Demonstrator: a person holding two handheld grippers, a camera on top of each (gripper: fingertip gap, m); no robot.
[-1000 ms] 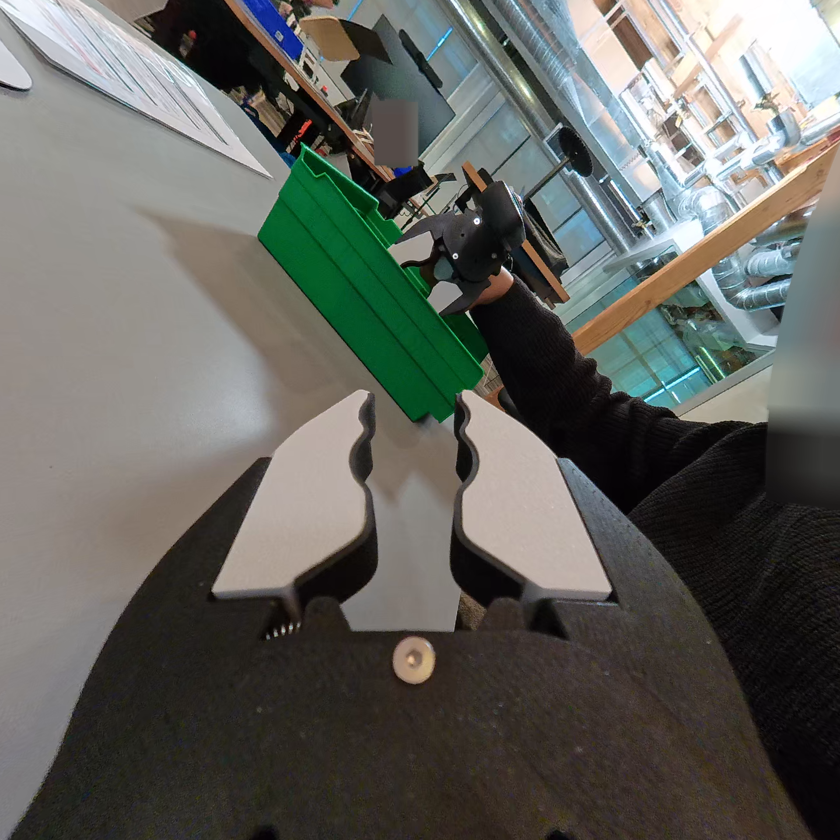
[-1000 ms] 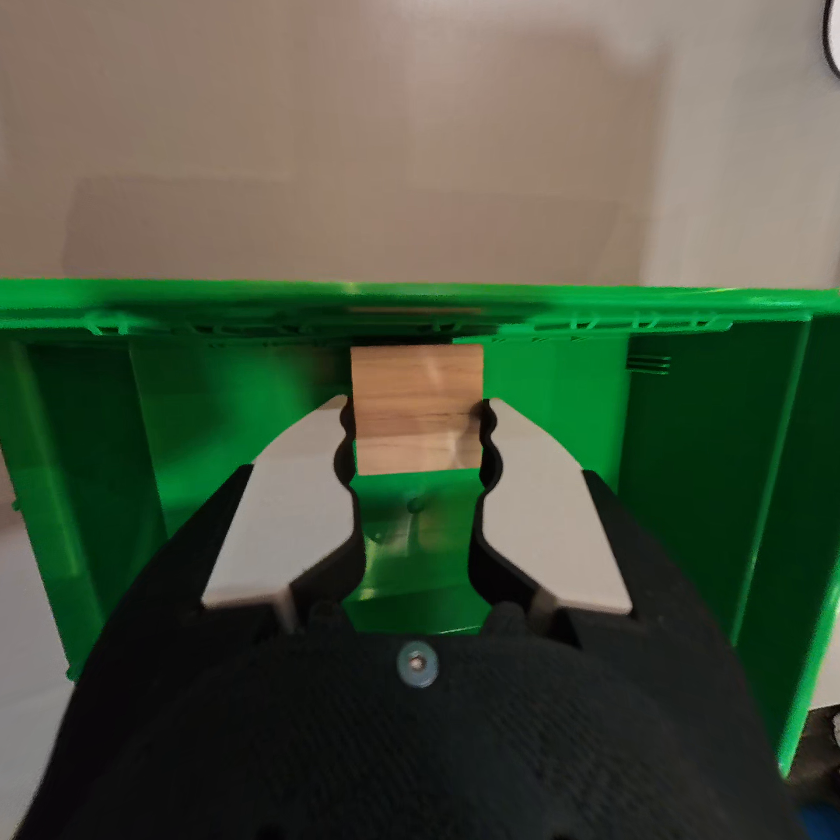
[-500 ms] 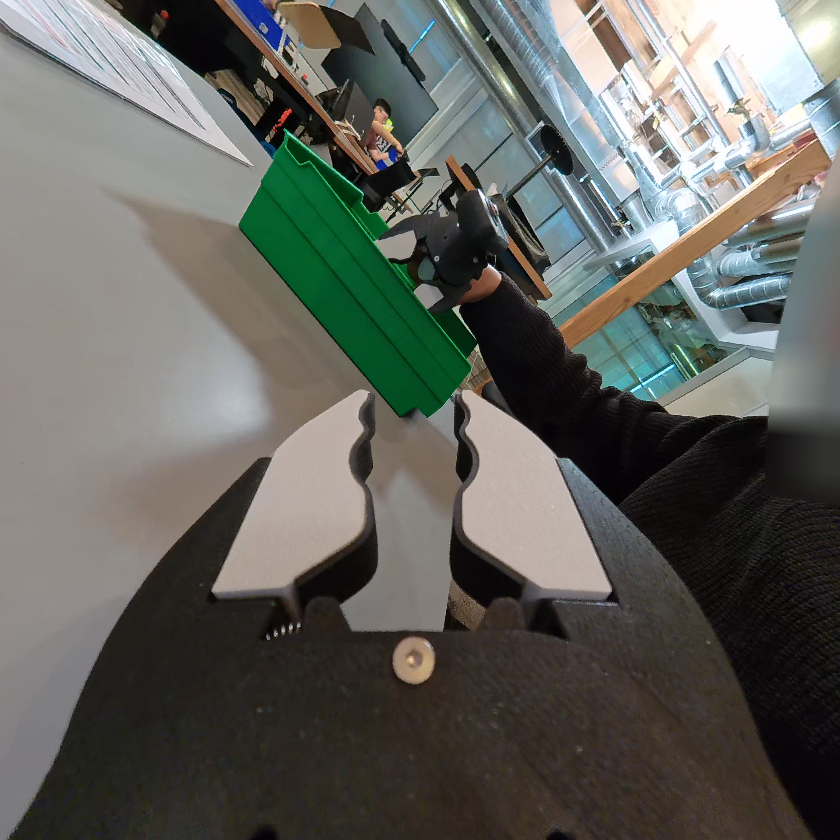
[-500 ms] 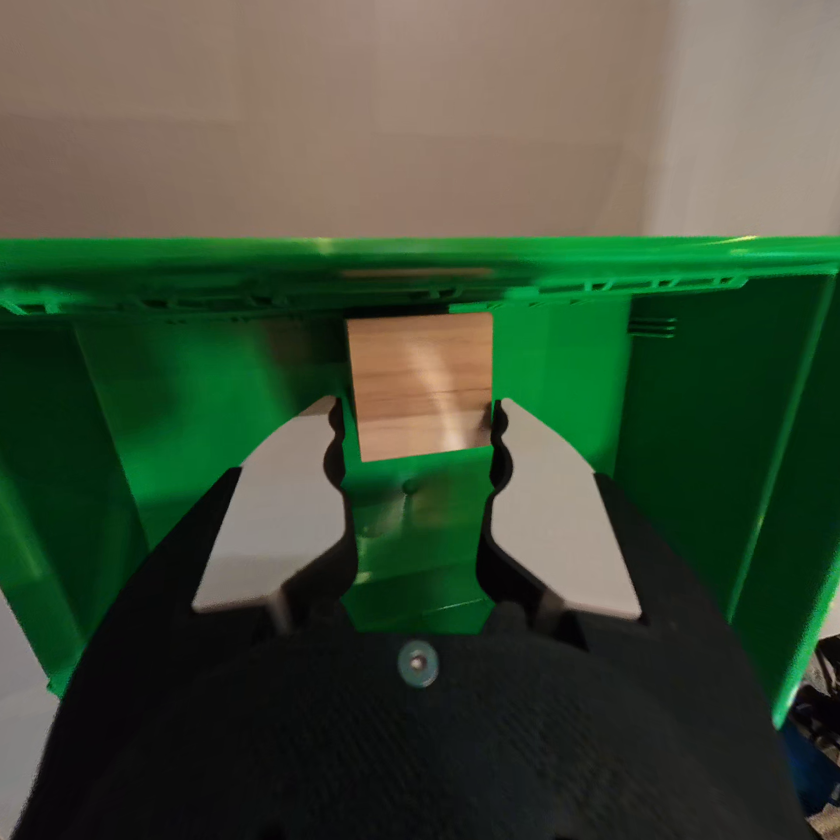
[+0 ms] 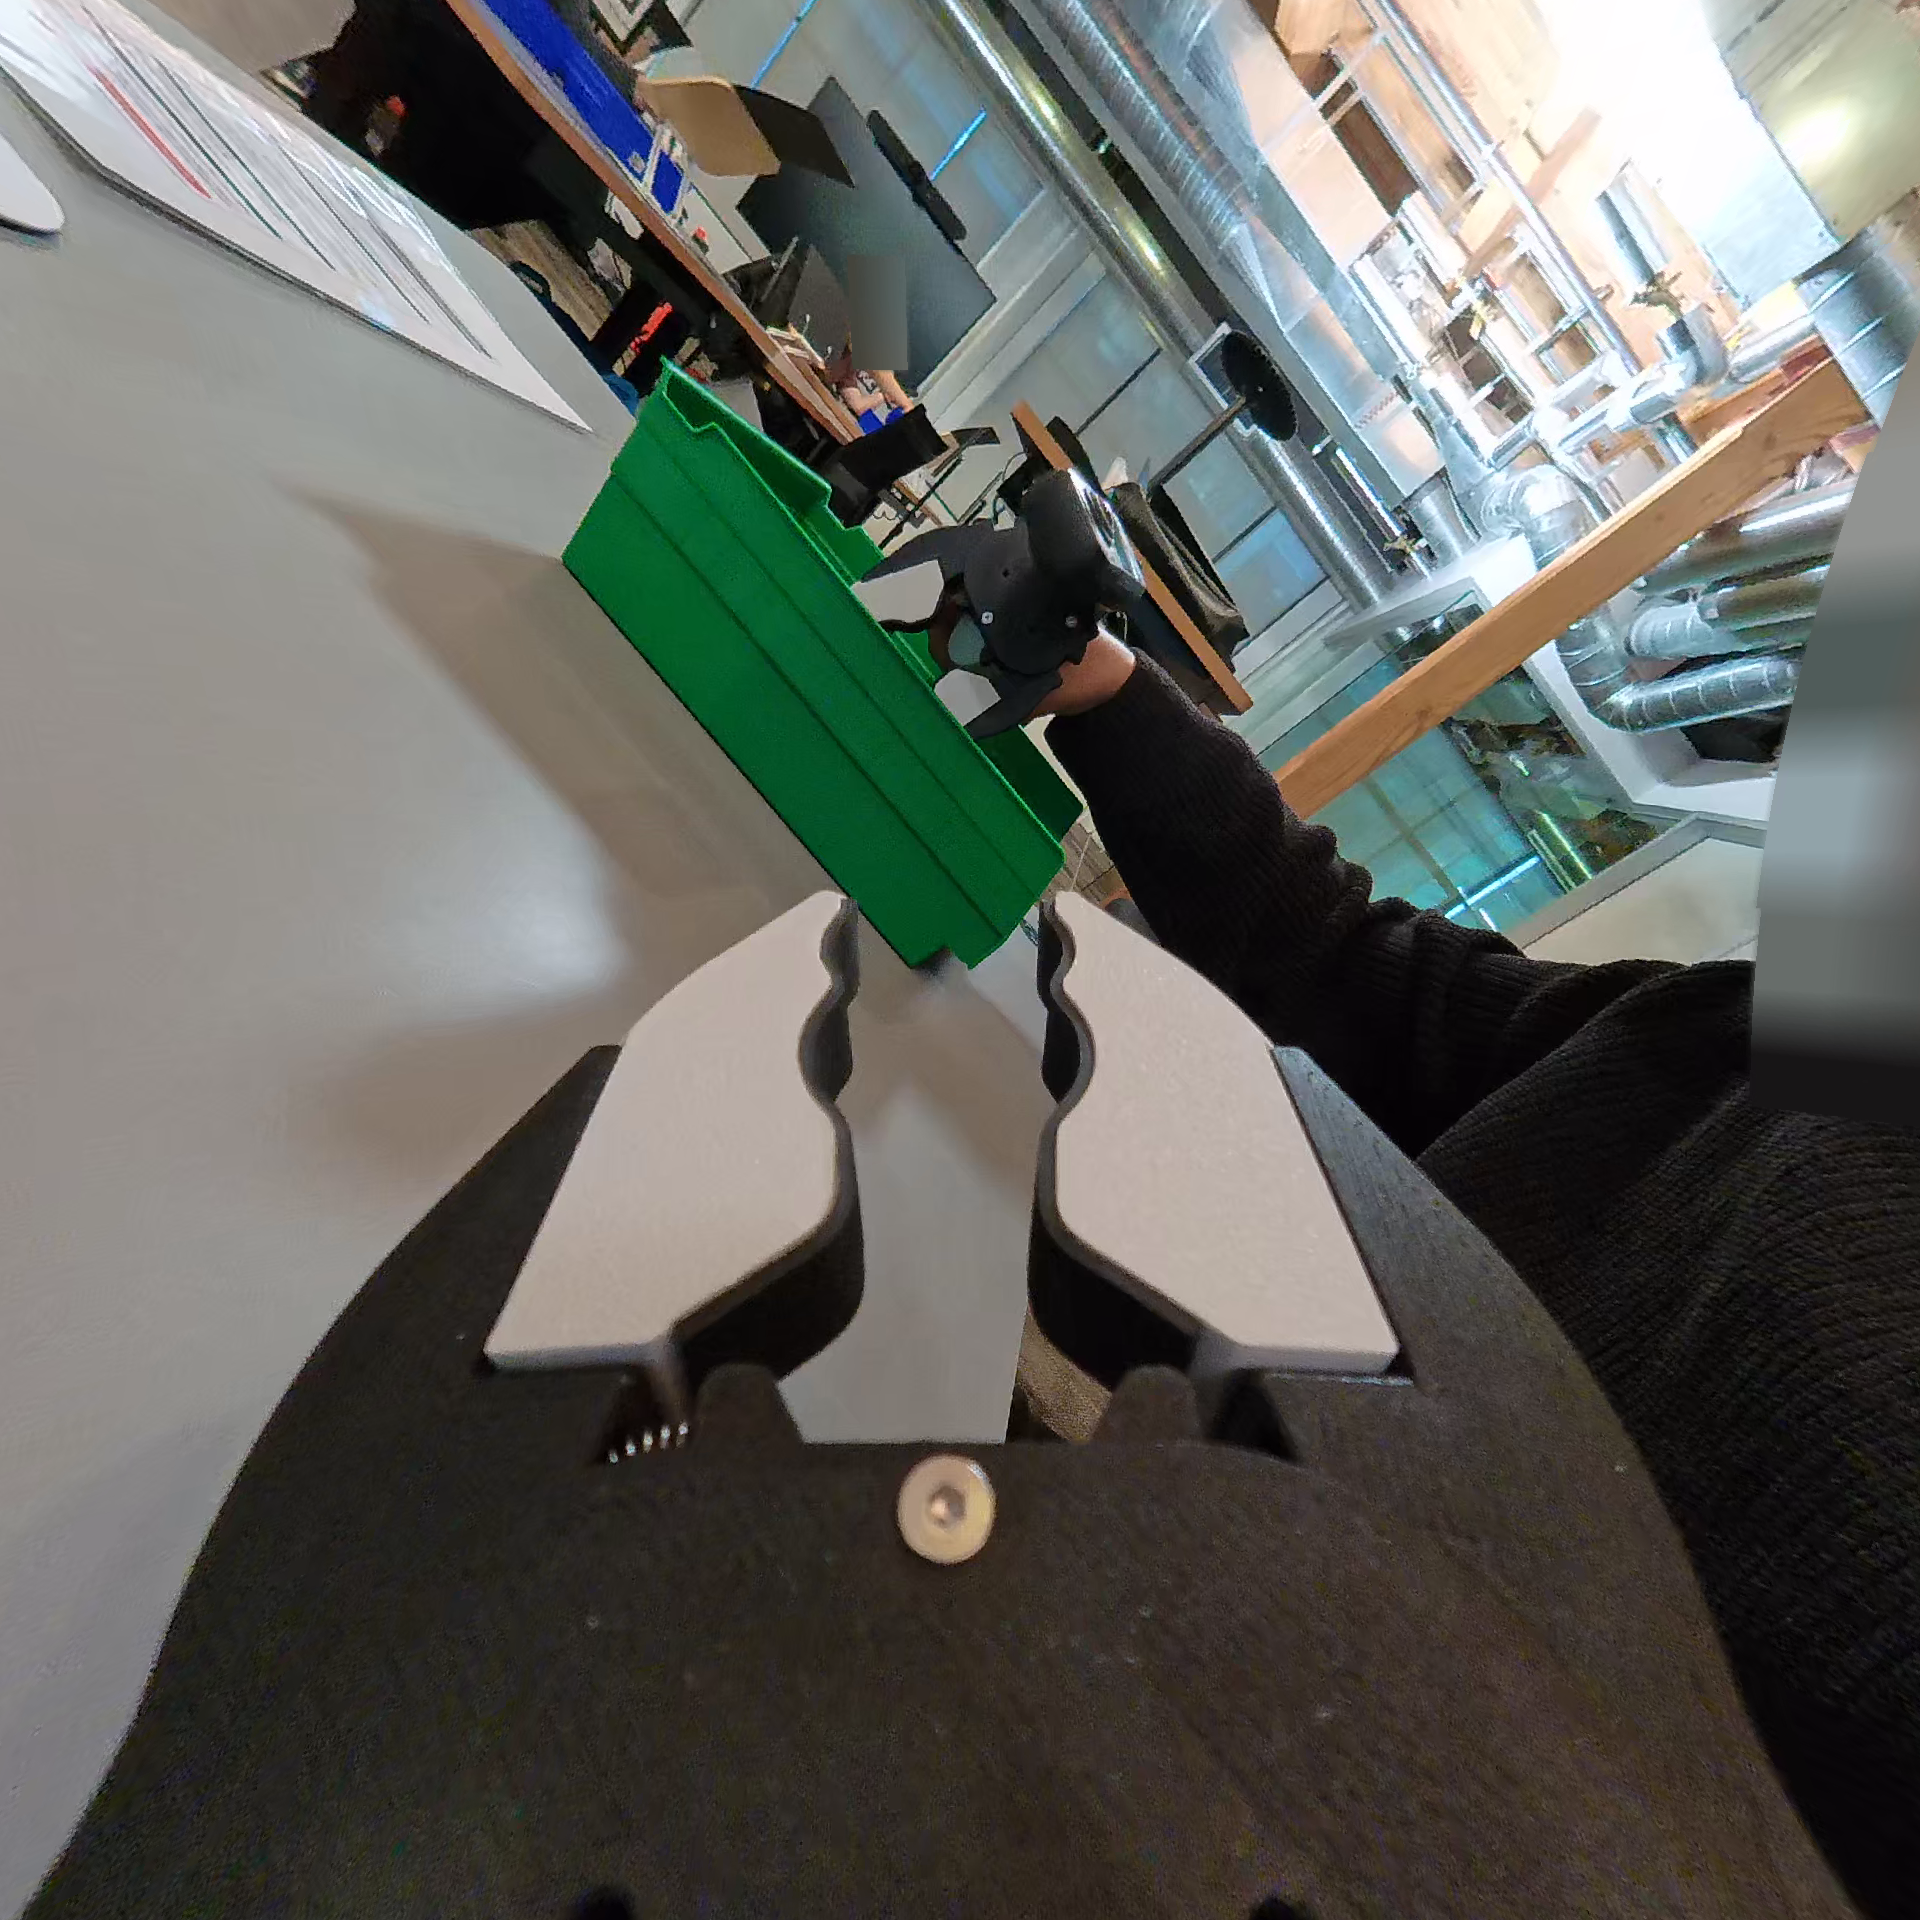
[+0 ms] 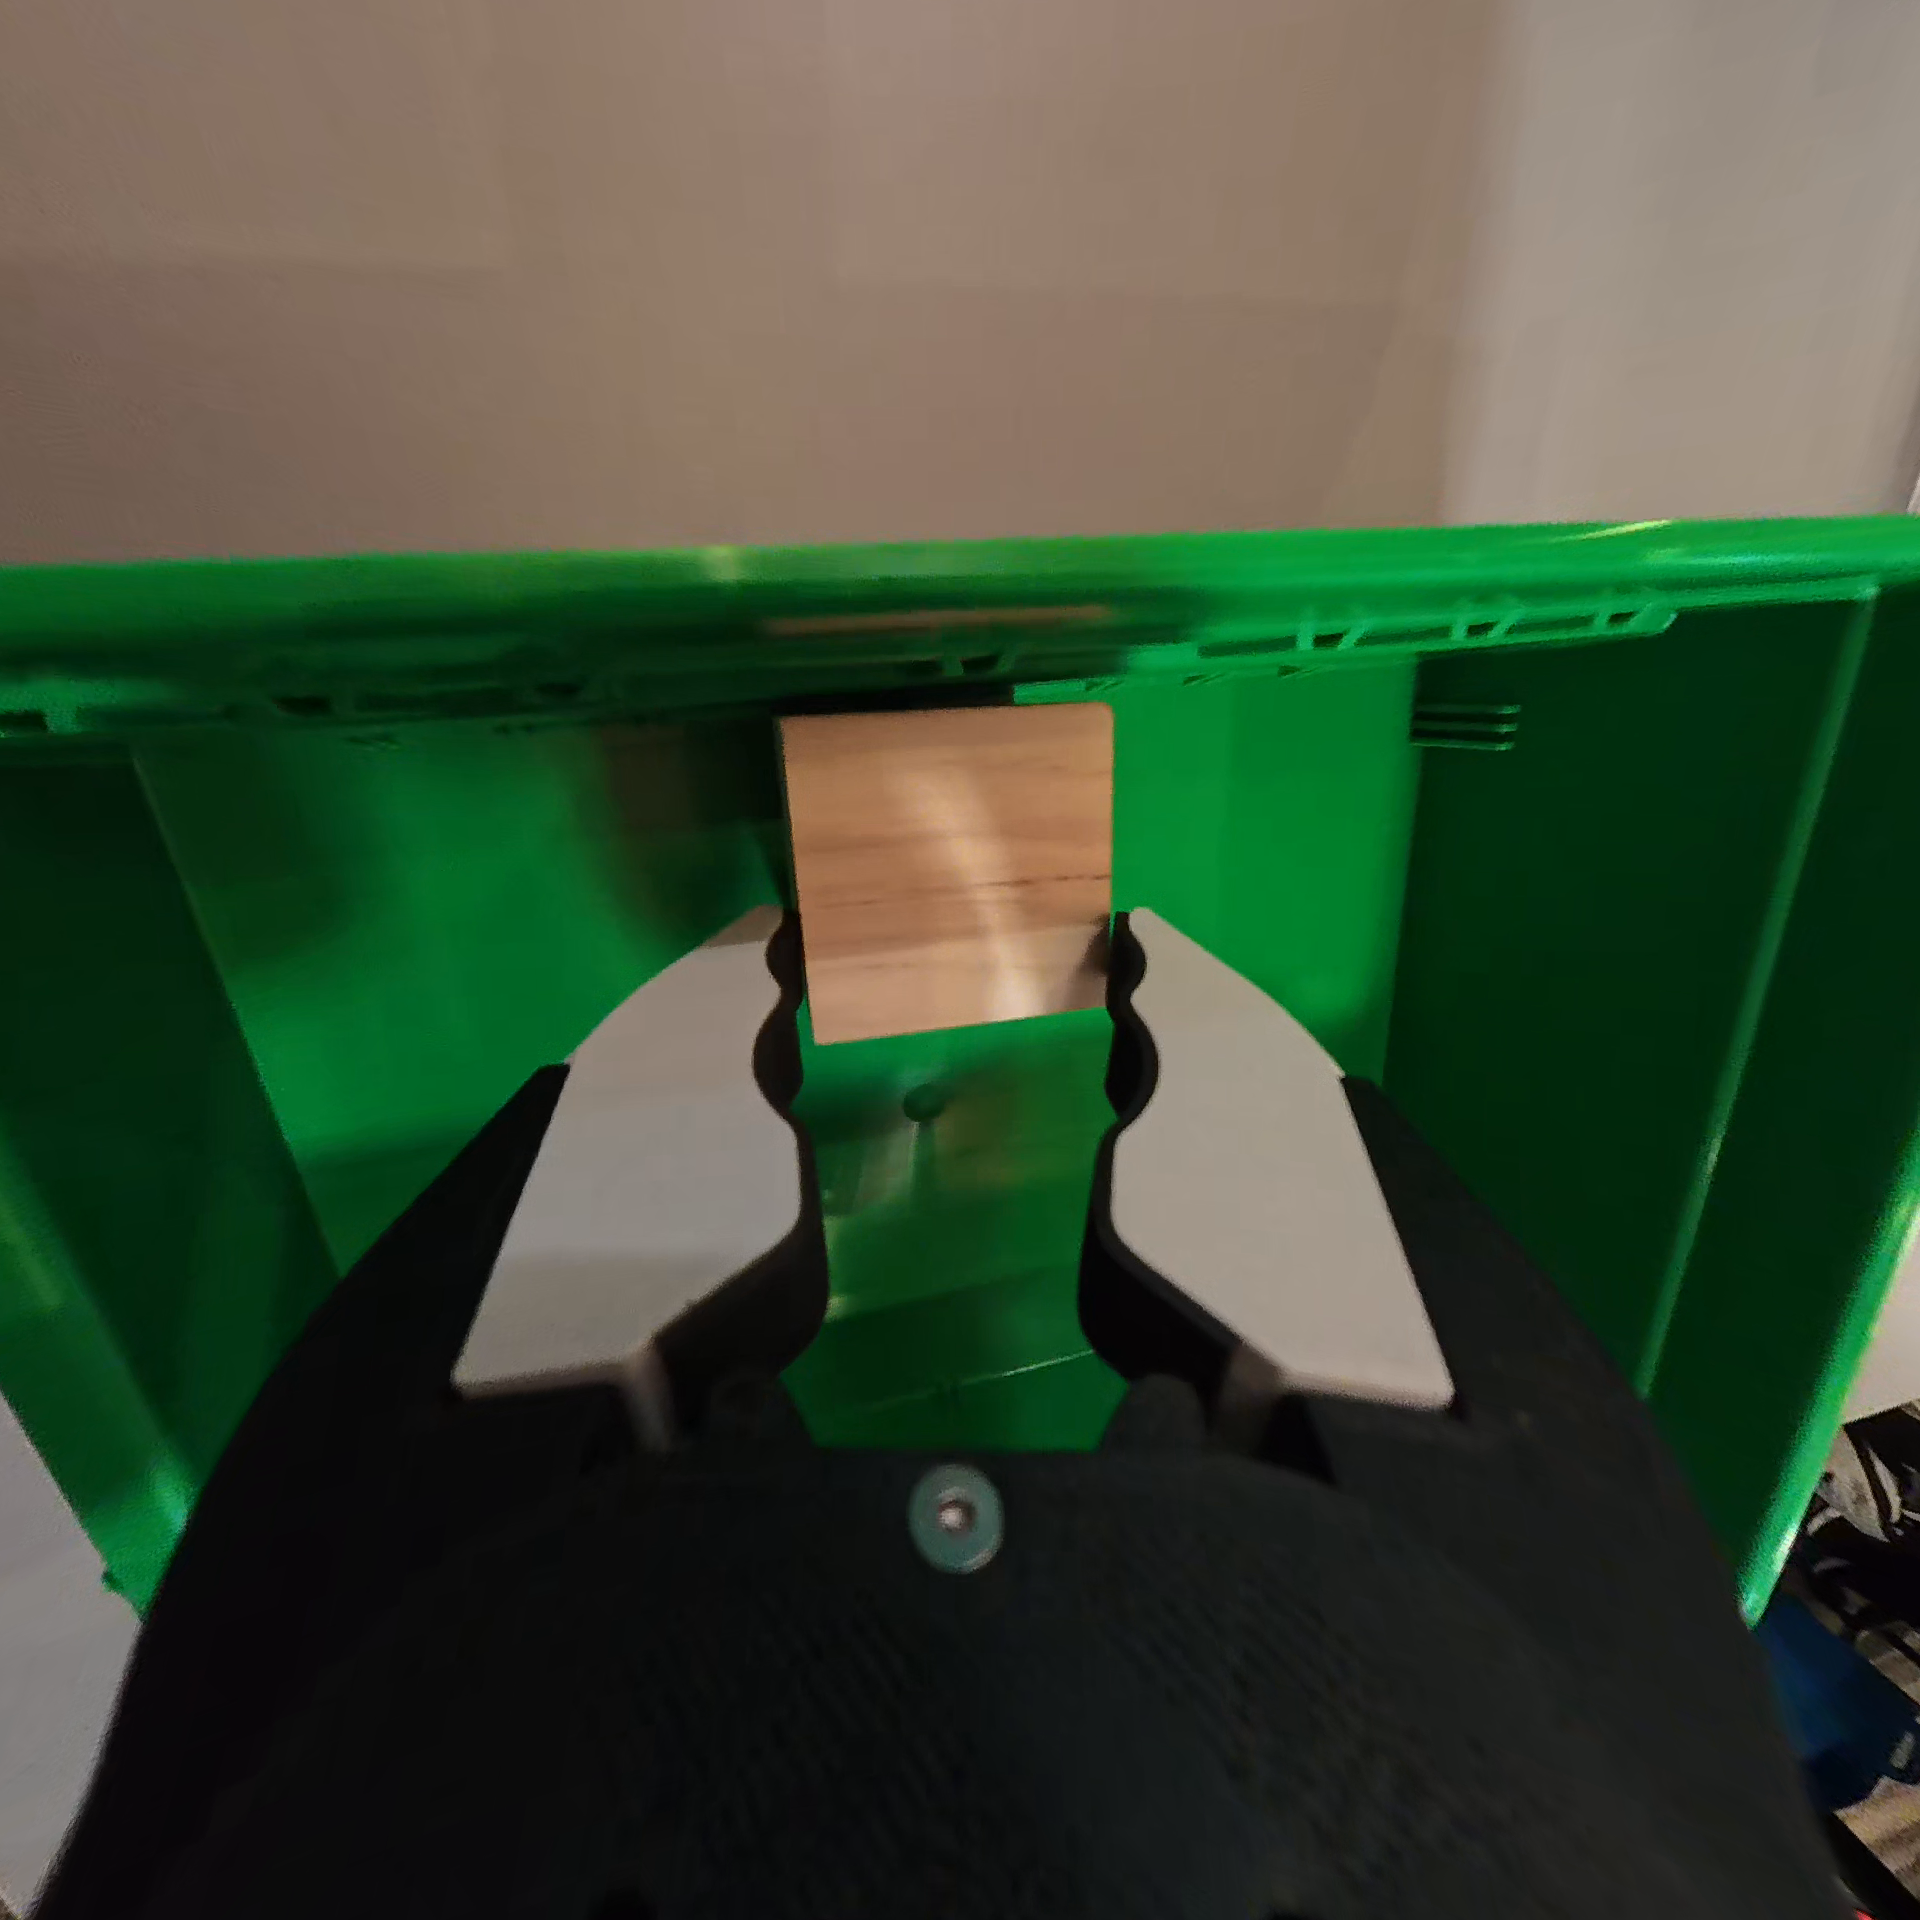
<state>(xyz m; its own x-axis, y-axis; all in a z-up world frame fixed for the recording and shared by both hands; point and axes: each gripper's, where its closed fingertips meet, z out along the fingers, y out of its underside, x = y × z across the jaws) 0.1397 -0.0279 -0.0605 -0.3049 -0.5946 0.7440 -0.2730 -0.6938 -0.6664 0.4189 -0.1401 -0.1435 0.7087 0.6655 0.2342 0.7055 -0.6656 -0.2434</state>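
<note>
A wooden block point(image 6: 945, 810) lies inside a green plastic bin point(image 6: 1610, 1039), against its far wall. My right gripper point(image 6: 948, 925) reaches down into the bin, and its two fingertips press against the block's left and right sides. The left wrist view shows the same bin point(image 5: 769, 665) on a grey table point(image 5: 260, 831). It also shows the right gripper point(image 5: 904, 634) over the bin's rim, held by a hand in a black sleeve point(image 5: 1247, 883). My left gripper point(image 5: 940, 935) hovers low over the table just short of the bin's near corner, jaws apart and empty.
A large printed sheet point(image 5: 260, 177) lies at the table's far left, with a white object point(image 5: 21, 197) at the frame's edge. Beyond the table are desks, a dark screen, metal ducts and a wooden beam. A blurred patch covers a person in the background.
My right gripper has come closer to the block in the bin. Its jaws spread a little half a second ago and now stand against the block's sides. My left gripper has shifted slightly.
</note>
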